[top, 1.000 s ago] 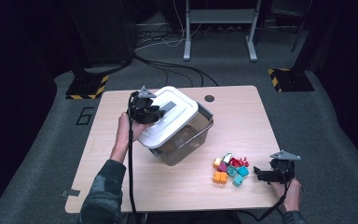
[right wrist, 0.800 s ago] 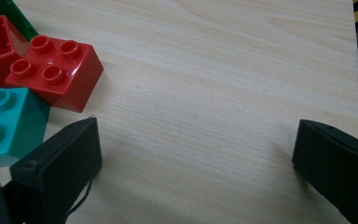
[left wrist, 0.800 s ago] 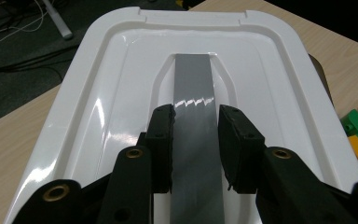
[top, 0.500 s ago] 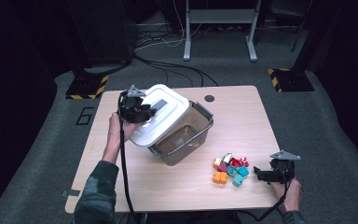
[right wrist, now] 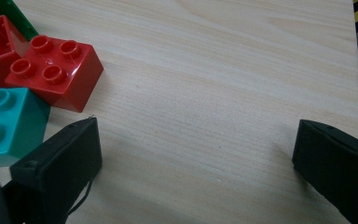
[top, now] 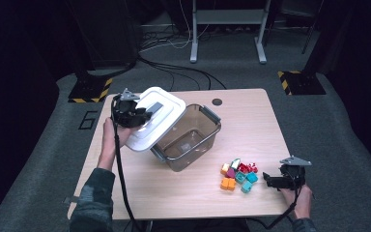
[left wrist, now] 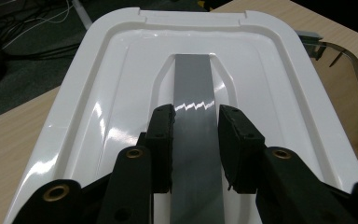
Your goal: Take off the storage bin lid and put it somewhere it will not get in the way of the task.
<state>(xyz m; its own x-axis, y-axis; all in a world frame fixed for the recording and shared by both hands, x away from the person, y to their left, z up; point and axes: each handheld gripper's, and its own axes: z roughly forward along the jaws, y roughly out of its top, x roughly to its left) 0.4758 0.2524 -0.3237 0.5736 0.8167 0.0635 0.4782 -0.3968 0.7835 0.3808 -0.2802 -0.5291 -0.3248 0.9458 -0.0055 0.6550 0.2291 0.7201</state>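
Lid (top: 153, 122) of white plastic hangs tilted over the left rim of the clear bin (top: 189, 137), lifted off and leaning out toward the left side of the surface (top: 251, 121). Its grey handle strip (left wrist: 193, 116) runs down the middle, and the left hand-held gripper (top: 142, 115) is clamped on that strip: in the left gripper view the two black pads (left wrist: 162, 140) press on either edge of the grey band. The bin sits open near the middle of the surface, its hinged clasp at the far right corner.

At the near right, a small heap of toy bricks (top: 239, 175) lies on the wood, orange, teal, red and green among them. The right hand-held gripper (top: 270, 181) rests just to the right of that heap, jaws spread wide with nothing between them but bare wood; in the right gripper view a red brick (right wrist: 56, 70) and a teal brick (right wrist: 7, 121) lie beside its left jaw.
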